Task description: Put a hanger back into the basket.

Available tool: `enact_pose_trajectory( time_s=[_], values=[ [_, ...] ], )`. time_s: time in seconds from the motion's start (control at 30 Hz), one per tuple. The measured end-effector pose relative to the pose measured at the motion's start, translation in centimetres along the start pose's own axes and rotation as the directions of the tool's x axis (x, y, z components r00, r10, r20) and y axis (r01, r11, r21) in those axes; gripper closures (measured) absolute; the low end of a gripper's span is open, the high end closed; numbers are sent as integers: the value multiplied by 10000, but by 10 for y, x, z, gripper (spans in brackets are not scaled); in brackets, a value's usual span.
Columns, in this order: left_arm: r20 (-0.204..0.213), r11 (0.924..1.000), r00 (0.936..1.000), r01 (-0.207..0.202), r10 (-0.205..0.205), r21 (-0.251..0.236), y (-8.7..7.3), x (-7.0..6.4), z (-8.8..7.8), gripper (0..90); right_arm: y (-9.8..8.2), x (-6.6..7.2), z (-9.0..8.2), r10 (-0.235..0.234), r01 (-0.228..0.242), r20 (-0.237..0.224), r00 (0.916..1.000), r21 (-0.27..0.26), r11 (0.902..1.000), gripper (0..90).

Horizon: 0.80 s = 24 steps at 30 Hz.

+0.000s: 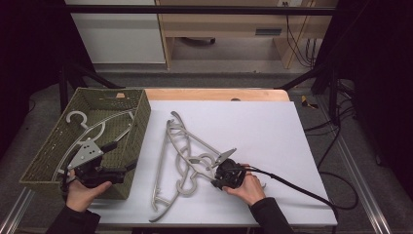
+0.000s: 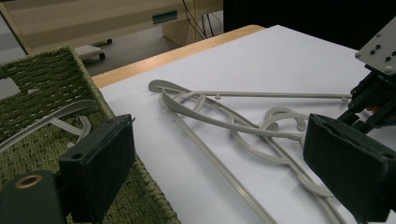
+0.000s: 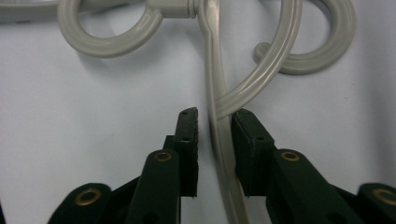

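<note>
Black jaws of the right gripper [image 3: 215, 135] sit nearest the lens in the right gripper view, nearly shut around a thin grey plastic bar of a hanger [image 3: 219, 140]. One pad touches the bar, the other shows a thin gap, so a firm pinch cannot be confirmed. No readable writing or brand on anything; the cabinet front far behind has a dark label, too small to read.

From the high view, the right gripper [image 1: 214, 181] rests low on the white sheet [image 1: 263, 126], aimed at the hook end of the hanger pile [image 1: 182, 156]. Several grey hangers lie tangled there, long axes running from just in front of the right gripper's tips away toward the far left of the sheet, hooks curling close to its jaws. One long straight bar slants down to the near edge, left of the gripper.

Left gripper [image 1: 122, 156] hovers over the near right corner of the green woven basket [image 1: 53, 146], jaws spread wide, nothing between them. Inside the basket, ahead of that gripper, lies one grey hanger [image 1: 97, 127], hook toward the far left corner. In the left gripper view the pile sits between its two spread pads, on the sheet beyond.
</note>
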<state>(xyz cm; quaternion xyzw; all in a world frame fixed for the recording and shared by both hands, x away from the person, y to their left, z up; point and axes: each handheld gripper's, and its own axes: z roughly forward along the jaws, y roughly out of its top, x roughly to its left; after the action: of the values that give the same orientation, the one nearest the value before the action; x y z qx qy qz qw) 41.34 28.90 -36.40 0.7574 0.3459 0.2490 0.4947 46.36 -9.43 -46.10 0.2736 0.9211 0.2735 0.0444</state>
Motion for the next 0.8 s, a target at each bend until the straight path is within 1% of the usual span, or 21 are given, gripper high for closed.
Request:
enact_pose_trajectory(
  time_s=[0.07, 0.1, 0.13, 0.17, 0.23, 0.27, 0.3, 0.37, 0.43, 0.53, 0.6, 0.63, 0.67, 0.7, 0.73, 0.77, 0.8],
  values=[
    [3, 10000, 10000, -9, 9, -8, 0, 0, 0, 87, 0, 1, 0, 84, -84, 14, 10000, -27, 10000, 771],
    [5, 10000, 10000, -1, 1, -20, 0, 0, -1, 87, 0, 1, 0, 13, -13, 153, 9999, 21, 10000, 778],
    [4, 10000, 10000, -9, 9, -19, 1, 0, -1, 87, 0, 1, 0, -9, 9, 151, 9999, 16, 10000, 780],
    [0, 10000, 10000, -13, 13, -19, 1, 0, -1, 87, 1, 1, 0, 2, -2, 43, 10000, 12, 10000, 784],
    [2, 10000, 10000, -26, 26, -3, 0, 0, -1, 87, 1, 1, 0, 27, -28, 61, 10000, 49, 10000, 786],
    [-5, 10000, 10000, -36, 36, -2, 0, -1, -1, 87, 0, 0, 0, -52, 52, 12, 10000, 66, 10000, 790],
    [-1, 10000, 10000, -33, 33, -9, 0, -1, -1, 87, 1, 0, -1, 50, -48, -111, 9999, 119, 9999, 795],
    [-5, 10000, 10000, -44, 44, -22, 1, -1, -1, 87, 1, 0, -3, 56, -45, -356, 9993, 325, 9995, 806],
    [2, 10000, 10000, -76, 76, -42, 1, -1, -2, 87, 1, 0, -4, 76, -62, -418, 9991, 330, 9994, 807],
    [6, 9999, 10000, -87, 87, -65, 2, -1, -3, 87, 1, 0, -10, 154, -132, -681, 9976, 333, 9994, 812],
    [7, 9999, 9999, -105, 105, -57, 2, -1, -3, 87, 1, 0, -11, 155, -134, -768, 9969, 276, 9995, 813],
    [11, 9999, 9999, -111, 111, -52, 2, -2, -3, 88, 2, 1, -13, 230, -211, -815, 9964, 250, 9995, 813],
    [26, 9999, 9999, -140, 140, -44, 2, -2, -3, 87, 2, 1, -18, 114, -95, -844, 9964, 221, 9997, 813],
    [25, 9998, 9999, -169, 169, -39, 2, -2, -3, 87, 2, 1, -18, 114, -95, -844, 9964, 221, 9997, 813],
    [29, 9998, 9998, -178, 178, -41, 2, -3, -3, 87, 2, 1, -21, 106, -76, -888, 9960, 332, 9994, 814],
    [38, 9998, 9998, -195, 196, -43, 2, -3, -3, 87, 2, 2, -23, 127, -96, -976, 9951, 325, 9994, 814],
    [38, 9997, 9997, -221, 221, -47, 2, -3, -3, 87, 1, 2, -25, 55, -27, -958, 9954, 296, 9996, 815]
  ],
)
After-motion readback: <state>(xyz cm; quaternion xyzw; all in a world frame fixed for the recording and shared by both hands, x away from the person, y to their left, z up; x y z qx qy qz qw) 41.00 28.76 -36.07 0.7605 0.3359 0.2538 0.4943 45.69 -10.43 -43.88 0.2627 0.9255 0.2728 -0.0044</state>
